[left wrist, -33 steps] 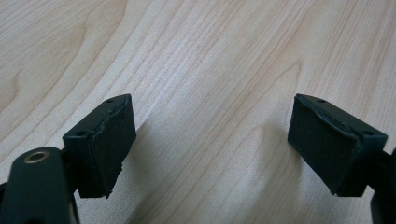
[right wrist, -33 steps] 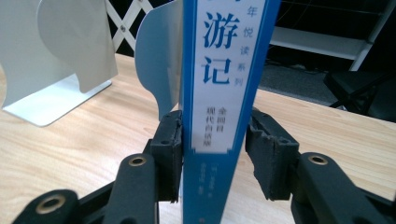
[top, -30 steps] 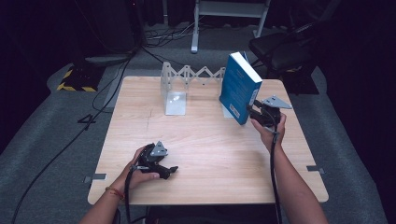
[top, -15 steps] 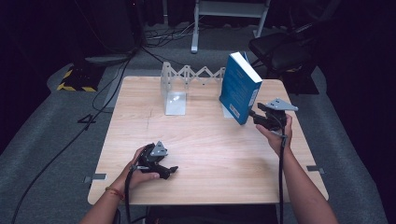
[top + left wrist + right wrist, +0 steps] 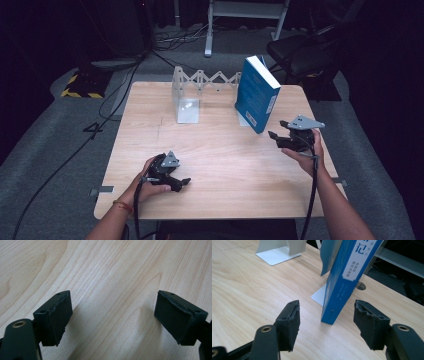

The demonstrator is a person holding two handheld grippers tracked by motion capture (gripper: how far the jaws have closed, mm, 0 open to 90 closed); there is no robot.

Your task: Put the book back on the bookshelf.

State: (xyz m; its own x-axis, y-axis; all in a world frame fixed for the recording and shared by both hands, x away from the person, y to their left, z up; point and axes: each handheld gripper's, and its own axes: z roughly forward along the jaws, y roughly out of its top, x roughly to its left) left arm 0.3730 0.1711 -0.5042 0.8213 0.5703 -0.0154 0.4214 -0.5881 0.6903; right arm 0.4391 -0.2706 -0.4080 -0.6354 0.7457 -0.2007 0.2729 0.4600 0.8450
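Blue book [image 5: 256,94] upright at table [image 5: 220,165] far right; right gripper [image 5: 276,136] just beside, jaws just spreading, nothing between; left gripper [image 5: 184,183] spread, near left.

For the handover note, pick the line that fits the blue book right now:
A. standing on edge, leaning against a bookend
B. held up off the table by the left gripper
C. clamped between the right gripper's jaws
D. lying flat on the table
A: the blue book stands tilted on the table, against a bookend, while the right gripper is open, apart from it.
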